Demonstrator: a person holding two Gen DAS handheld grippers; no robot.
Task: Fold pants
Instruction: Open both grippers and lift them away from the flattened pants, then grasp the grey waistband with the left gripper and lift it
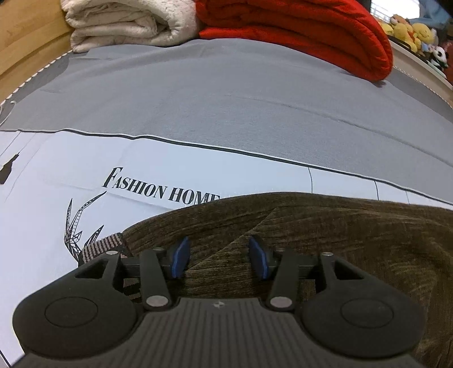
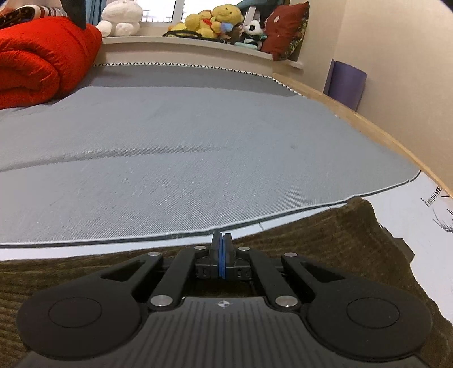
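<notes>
Brown corduroy pants (image 1: 325, 226) lie on the bed sheet (image 1: 226, 107); a striped waistband end (image 1: 104, 243) shows at their left edge. My left gripper (image 1: 219, 256) is open, its blue-padded fingers (image 1: 181, 257) spread just over the pants fabric, holding nothing. In the right wrist view the pants (image 2: 325, 235) spread under and around my right gripper (image 2: 222, 249), whose blue pads are pressed together with no cloth visible between them. It sits low over the pants' far edge.
A folded red quilt (image 1: 311, 31) and a folded cream blanket (image 1: 124, 25) lie at the far side of the bed. The red quilt (image 2: 39, 62) is far left in the right view. Plush toys (image 2: 215, 19) line the window ledge. A wooden bed edge (image 2: 368, 124) runs at right.
</notes>
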